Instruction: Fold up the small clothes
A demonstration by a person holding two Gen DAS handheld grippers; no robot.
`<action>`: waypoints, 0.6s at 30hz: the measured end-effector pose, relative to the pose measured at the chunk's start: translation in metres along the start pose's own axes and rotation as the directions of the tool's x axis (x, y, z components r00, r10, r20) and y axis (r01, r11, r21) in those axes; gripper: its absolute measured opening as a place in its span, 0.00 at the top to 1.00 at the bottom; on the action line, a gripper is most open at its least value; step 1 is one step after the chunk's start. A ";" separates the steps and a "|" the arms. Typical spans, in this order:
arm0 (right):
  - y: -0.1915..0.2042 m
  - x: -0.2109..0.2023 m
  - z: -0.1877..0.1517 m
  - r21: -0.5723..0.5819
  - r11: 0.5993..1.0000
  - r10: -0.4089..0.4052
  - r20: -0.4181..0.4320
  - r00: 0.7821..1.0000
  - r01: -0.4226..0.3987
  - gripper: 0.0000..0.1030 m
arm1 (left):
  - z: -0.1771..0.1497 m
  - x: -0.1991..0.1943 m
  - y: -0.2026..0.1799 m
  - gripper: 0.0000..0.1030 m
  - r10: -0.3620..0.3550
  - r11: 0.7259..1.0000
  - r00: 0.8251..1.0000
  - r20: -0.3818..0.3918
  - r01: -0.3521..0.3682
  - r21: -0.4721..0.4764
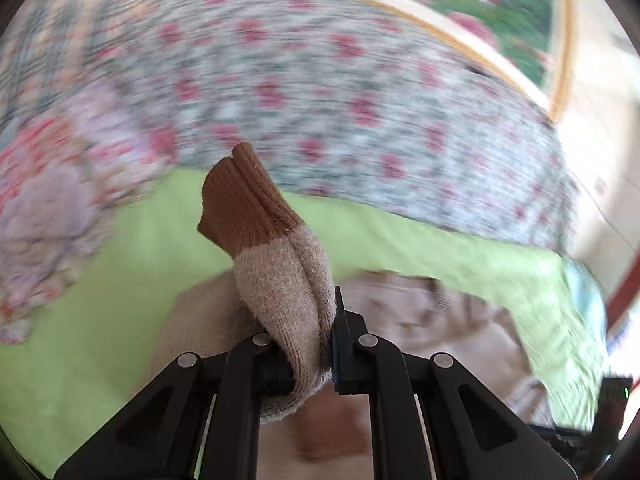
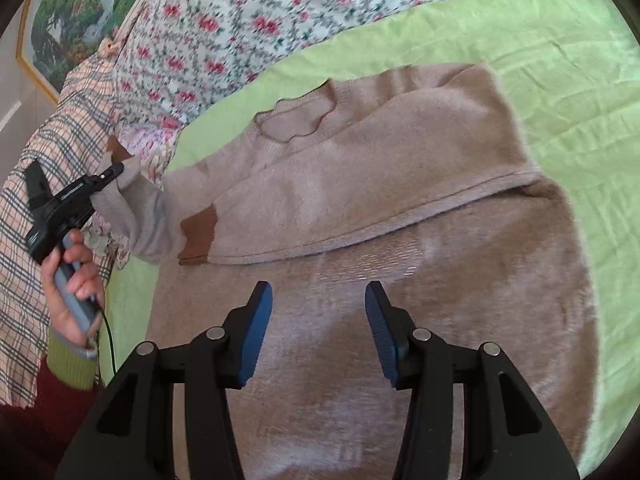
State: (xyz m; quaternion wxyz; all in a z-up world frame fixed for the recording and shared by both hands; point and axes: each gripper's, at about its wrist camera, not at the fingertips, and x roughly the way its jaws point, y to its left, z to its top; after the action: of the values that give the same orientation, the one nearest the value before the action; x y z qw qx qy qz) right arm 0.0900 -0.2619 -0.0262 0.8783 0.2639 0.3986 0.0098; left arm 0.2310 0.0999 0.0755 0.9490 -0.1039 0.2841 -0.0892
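A beige knit sweater point(image 2: 360, 200) with brown cuffs lies on a green sheet point(image 2: 560, 60), its right side folded over the body. My left gripper point(image 1: 316, 344) is shut on the left sleeve point(image 1: 280, 272), near its brown cuff point(image 1: 248, 204), and holds it lifted off the bed. It shows in the right wrist view point(image 2: 114, 172) at the far left, still holding the sleeve point(image 2: 140, 208). My right gripper point(image 2: 318, 308) is open and empty, hovering over the sweater's lower body. The other brown cuff point(image 2: 198, 236) lies flat on the sweater.
A floral blanket point(image 2: 240, 20) and a plaid cloth point(image 2: 40, 160) lie beyond the green sheet. A framed picture point(image 2: 60, 20) hangs on the wall behind. The left wrist view is motion-blurred.
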 end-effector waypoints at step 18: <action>-0.041 0.010 0.040 0.097 0.995 0.016 0.046 0.999 -0.020 0.52 | -0.118 0.114 -0.152 0.33 -0.077 0.941 0.941 -0.331 0.178 0.289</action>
State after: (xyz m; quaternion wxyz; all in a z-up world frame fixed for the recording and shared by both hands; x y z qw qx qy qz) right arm 0.1171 -0.3131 -0.0304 0.8731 0.3101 0.3763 -0.0077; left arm 0.2421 -0.0899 -0.0431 0.8879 0.0458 0.4063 -0.2107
